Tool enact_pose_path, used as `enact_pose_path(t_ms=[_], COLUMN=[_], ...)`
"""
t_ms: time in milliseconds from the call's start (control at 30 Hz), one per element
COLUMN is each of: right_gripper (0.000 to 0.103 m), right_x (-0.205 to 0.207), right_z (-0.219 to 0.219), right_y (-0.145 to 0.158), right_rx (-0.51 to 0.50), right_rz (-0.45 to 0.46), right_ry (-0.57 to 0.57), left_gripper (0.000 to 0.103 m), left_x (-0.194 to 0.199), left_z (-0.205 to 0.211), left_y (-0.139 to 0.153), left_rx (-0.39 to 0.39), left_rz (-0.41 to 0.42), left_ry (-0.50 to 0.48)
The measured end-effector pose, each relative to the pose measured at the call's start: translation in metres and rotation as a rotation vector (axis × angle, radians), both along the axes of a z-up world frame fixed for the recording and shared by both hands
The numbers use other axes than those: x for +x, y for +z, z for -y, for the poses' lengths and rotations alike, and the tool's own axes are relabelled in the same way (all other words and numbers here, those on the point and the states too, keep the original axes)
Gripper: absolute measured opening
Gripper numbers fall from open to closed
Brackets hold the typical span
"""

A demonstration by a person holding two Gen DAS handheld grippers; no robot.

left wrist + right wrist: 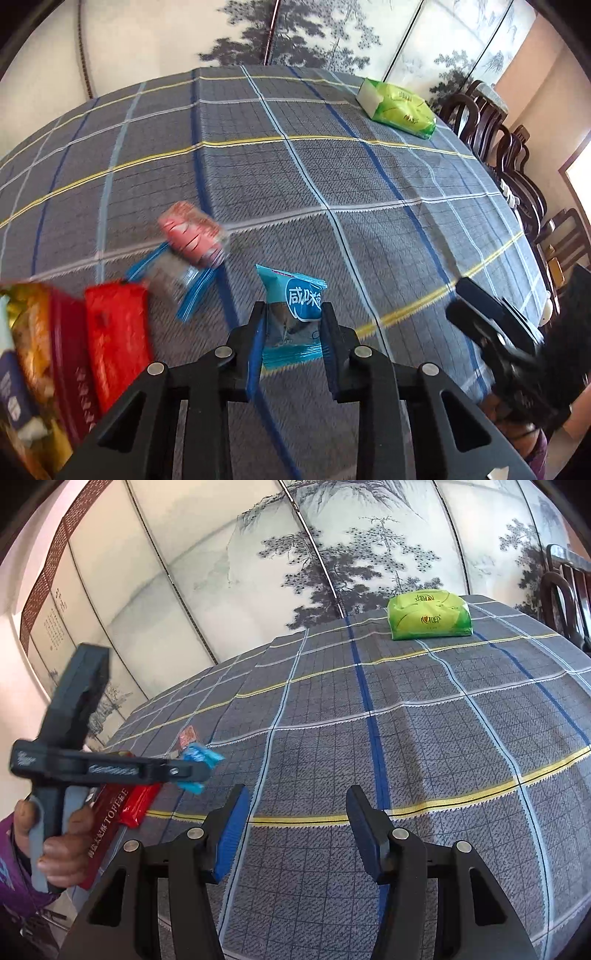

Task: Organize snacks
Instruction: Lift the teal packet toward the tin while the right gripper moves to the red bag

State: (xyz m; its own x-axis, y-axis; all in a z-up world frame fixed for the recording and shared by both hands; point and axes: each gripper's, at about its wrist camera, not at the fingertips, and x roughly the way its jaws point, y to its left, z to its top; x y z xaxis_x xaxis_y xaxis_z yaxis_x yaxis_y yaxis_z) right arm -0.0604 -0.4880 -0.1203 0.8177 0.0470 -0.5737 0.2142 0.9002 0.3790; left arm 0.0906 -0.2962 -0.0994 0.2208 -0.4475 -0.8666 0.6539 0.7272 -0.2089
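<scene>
While the left gripper (291, 332) is clenching the blue packet (291, 317) between its two pads, the packet is sitting directly ahead of the claw, centred in the jaws, with its long axis running forward along the fingers and its far sealed end projecting beyond the fingertips. In the right wrist view the same packet is showing as a blue crumple at the tip of the left gripper (195, 770), and whether it is clear of the tablecloth (332, 177) cannot be told.

The right gripper (295, 834) is standing released, with nothing between its jaws and only bare cloth ahead of it. It is lying well apart from every snack, so the left hand (55, 845) is the nearer one for all remaining work.

The other snacks are lying to the left of the left claw: a pink packet (192, 232) forward and left, a clear blue-edged packet (173, 273) just behind it, a red packet (118, 332) beside the claw, and a dark red toffee box (107, 819) touching the red packet.

Judgement: the coming move is turning on that leftward offset. The held packet is probably needing to travel left towards the group, long axis kept as gripped.
</scene>
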Motion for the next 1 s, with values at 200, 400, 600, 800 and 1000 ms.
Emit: enact_pose_path(t_ms=[200,400,600,800,1000], right_gripper=[0.056,0.056,0.056,0.056,0.058], right_x=[0.014,0.045,0.104,0.145,0.160], right_z=[-0.021,-0.116,-0.179,-0.203,-0.211], right_y=[0.003,0.017,0.006,-0.001,-0.006], right_rx=[-0.058,0.031,0.047,-0.009,-0.076], right_rz=[-0.059,-0.065,-0.152,-0.214,-0.252], right_ry=[0.079,0.379,0.428,0.386,0.358], left_gripper=[0.024,0.024,0.025,0.025,0.025], left_x=[-0.050,-0.068,-0.077,-0.076,-0.071], left_z=[-0.101,-0.168,-0.203,-0.223,-0.231], left_y=[0.036,0.052,0.062,0.061,0.059], left_rx=[-0.061,-0.071,-0.110,-0.128,-0.141], left_rz=[0.041,0.053,0.078,0.082,0.079], left_ry=[0.100,0.182,0.192,0.195,0.193])
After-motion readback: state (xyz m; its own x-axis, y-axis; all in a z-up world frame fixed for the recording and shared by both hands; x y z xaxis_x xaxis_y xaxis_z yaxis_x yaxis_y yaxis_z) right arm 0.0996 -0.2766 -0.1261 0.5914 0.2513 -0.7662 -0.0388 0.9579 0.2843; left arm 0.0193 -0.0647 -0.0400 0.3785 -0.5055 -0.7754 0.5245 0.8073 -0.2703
